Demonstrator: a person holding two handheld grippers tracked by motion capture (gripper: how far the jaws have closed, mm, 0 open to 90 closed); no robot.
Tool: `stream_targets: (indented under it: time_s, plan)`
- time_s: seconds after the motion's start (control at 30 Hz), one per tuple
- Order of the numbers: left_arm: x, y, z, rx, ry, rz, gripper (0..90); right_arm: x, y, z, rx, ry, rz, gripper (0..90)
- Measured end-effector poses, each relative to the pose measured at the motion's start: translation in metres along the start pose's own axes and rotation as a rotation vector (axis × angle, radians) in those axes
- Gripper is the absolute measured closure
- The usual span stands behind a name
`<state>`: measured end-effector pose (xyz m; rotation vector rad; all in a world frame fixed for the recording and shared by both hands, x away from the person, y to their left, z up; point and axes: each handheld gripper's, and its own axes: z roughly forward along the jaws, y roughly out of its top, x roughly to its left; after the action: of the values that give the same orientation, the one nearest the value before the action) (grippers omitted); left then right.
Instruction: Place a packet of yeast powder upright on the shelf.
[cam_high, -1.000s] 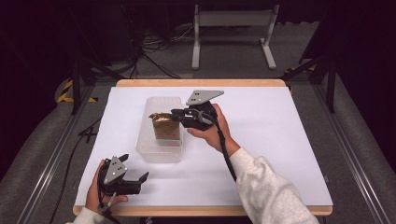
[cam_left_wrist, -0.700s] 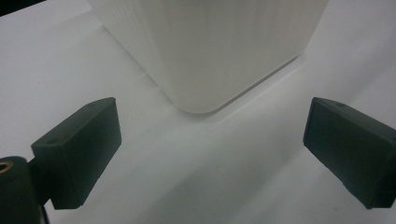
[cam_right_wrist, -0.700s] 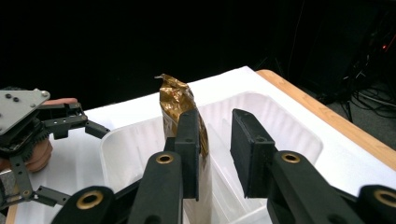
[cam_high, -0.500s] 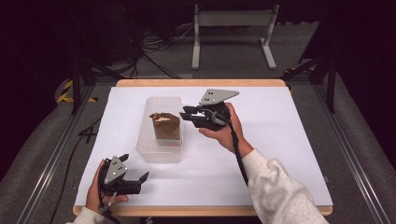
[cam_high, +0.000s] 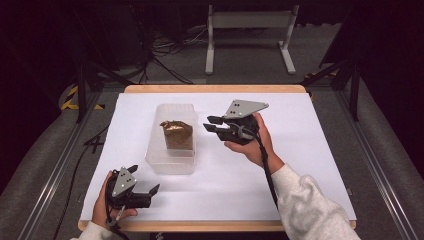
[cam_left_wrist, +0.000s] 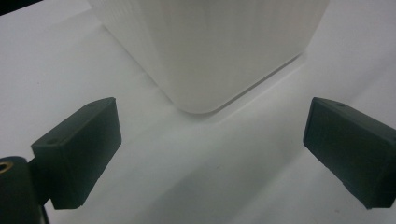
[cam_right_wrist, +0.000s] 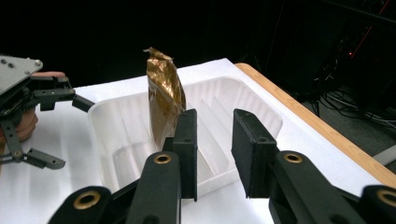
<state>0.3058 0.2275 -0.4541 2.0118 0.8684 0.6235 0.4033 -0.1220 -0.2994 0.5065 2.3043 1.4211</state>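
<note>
A gold foil pouch (cam_high: 176, 134) (cam_right_wrist: 164, 98) stands upright in a clear plastic bin (cam_high: 170, 162) (cam_right_wrist: 243, 114) at the table's middle left. To the right of the bin my right gripper (cam_high: 212, 124) (cam_right_wrist: 215, 149) points at the pouch from a short way off. Its jaws have just been opening, and they are open with nothing between them. My left gripper (cam_high: 144, 179) (cam_left_wrist: 210, 144) rests near the front left edge. It is wide open and empty, facing the bin's near corner (cam_left_wrist: 210, 46). It also appears at the left of the right gripper view (cam_right_wrist: 70, 133).
A white sheet (cam_high: 310, 150) covers the table, with a wooden edge (cam_high: 215, 89) at the far side. A white metal stand (cam_high: 247, 30) and cables lie on the floor beyond. Rails run along both sides of the table.
My right gripper has drawn back to the right, away from the pouch's top, and its jaws have parted a little. The pouch stays upright in the bin. The left gripper has not moved.
</note>
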Motion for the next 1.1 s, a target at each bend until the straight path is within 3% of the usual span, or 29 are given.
stream_targets:
  time_s: [0.77,1.1]
  plan:
    - [-0.001,0.000,0.000,0.003,0.001,0.005,5.1,0.001,-0.022,-0.038,0.071,-0.073,-0.079,67.9]
    - [-0.001,0.001,0.001,0.007,0.005,0.009,5.1,-0.004,-0.038,-0.054,0.094,-0.100,-0.073,63.4]
